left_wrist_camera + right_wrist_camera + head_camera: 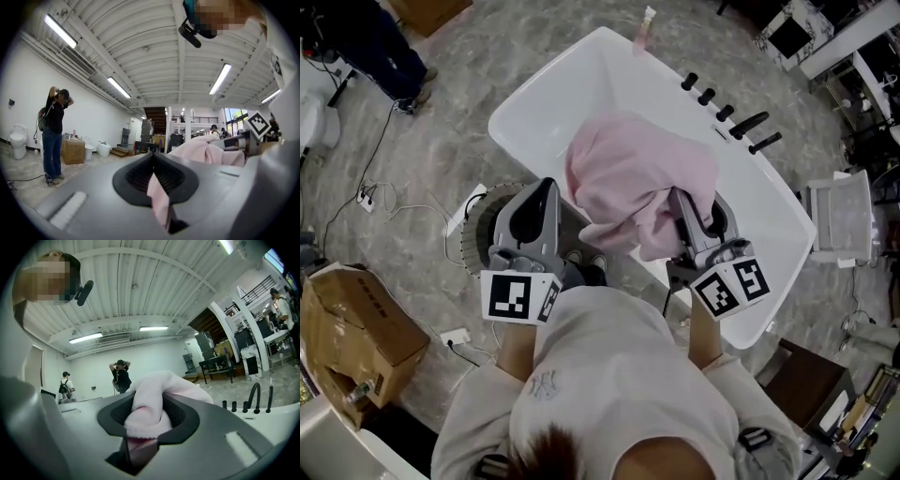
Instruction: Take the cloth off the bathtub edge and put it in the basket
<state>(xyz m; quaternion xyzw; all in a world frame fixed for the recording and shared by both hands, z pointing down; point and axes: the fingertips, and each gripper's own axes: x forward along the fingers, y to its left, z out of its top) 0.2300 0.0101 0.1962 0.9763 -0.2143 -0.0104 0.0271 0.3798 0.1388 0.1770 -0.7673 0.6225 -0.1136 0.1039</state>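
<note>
Left claw (547, 187): pinching a thin fold of pink cloth (633, 173)
Right claw (679, 199): clamped on a thick bunch
Bathtub (572, 84): beyond both claws

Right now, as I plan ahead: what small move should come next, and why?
Probably swing the cloth left toward the basket: the left gripper and right gripper both clamp it, and it hangs over the bathtub, not the basket.

Forearms extended side by side, the person holds the left claw (548, 185) and right claw (680, 199) level, each clamped on a fold of pink cloth (637, 169).
</note>
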